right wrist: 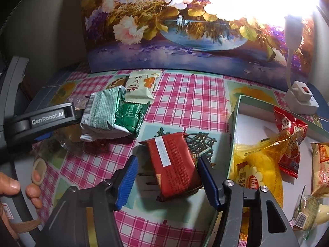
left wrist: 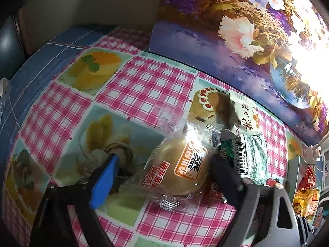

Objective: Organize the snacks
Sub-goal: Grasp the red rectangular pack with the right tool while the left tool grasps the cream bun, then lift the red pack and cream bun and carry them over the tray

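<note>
A bun in a clear wrapper with orange print lies on the checked tablecloth. My left gripper is open around it; the blue pad stands clear of the wrapper and the black finger is at its edge. In the right wrist view a red-brown snack packet lies between the blue pads of my right gripper, which is open, with a gap on the left side. A shallow white box to the right holds a yellow packet and a red packet.
A green-and-white packet, a dark green packet and a cream packet lie in a cluster behind. A flower painting stands at the back, a white plug-in lamp at the right. A person's hand is at the left edge.
</note>
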The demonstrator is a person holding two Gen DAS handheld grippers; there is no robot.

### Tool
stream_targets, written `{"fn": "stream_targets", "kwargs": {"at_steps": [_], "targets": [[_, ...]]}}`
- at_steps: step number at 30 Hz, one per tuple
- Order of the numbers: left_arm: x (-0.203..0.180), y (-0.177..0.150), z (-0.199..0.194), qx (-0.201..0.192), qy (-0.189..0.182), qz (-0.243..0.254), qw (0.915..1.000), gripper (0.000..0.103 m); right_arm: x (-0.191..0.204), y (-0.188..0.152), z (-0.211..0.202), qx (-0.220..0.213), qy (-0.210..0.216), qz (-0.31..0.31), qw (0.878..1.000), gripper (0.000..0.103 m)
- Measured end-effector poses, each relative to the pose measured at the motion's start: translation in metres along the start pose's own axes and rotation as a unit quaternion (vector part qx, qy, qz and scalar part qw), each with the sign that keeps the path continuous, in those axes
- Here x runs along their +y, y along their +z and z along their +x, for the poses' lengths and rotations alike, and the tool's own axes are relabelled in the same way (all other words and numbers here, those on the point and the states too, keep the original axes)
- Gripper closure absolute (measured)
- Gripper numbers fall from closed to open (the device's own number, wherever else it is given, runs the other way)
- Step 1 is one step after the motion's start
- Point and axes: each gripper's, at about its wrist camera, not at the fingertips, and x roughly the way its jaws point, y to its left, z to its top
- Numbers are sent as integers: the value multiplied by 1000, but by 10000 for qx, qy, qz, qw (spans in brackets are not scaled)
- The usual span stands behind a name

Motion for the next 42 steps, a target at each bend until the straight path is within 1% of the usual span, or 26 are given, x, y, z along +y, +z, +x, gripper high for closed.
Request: {"fn": "stream_targets", "kwargs": {"at_steps": [1,3,4,5,6,7,11,14,17,22,24,27,32,36,42], "targets": [[0,0,0,-5,-16,14,10000,19,0,0,1,17,-22,-27,10000,44],[-2,0,1,-11,-74,82,9999,28,0,-1,3,54,-46,-54,10000,51],[-2,0,1,-17,-159,90,9998,35,0,-1,3,67,-39,-49,10000,52],[-2,0,1,-21,-194,69,9998,38,-1,-1,4,72,-35,-43,10000,54],[-2,0,0,-18,-217,61,9997,40,-2,-1,4,81,-26,-35,10000,58],[-2,1,0,-23,-243,61,9997,45,-2,-2,4,90,-15,-33,10000,58],[-3,1,-2,-24,-279,99,9996,52,-2,-3,5,83,-12,-53,10000,60],[-2,2,-4,-9,-300,121,9995,54,-3,-4,4,91,37,18,10000,60],[-1,2,-7,2,-220,133,9997,55,-3,-4,1,64,72,67,9999,61],[6,5,-14,92,-166,-41,9998,55,-3,-3,-5,3,158,131,9998,61],[8,6,-19,90,-60,-68,9999,55,-4,-3,-8,-14,190,186,9996,61],[9,7,-34,-13,64,-117,9999,55,-6,-2,-14,-44,230,267,9994,61],[7,8,-64,-254,100,-170,9995,55,-4,-2,-29,-166,298,322,9989,61],[1,6,-88,-421,19,-215,9989,55,-3,-2,-41,-231,339,368,9985,61],[-18,-1,-107,-526,-123,-165,9984,55,-11,0,-61,-359,407,592,9968,61]]}}
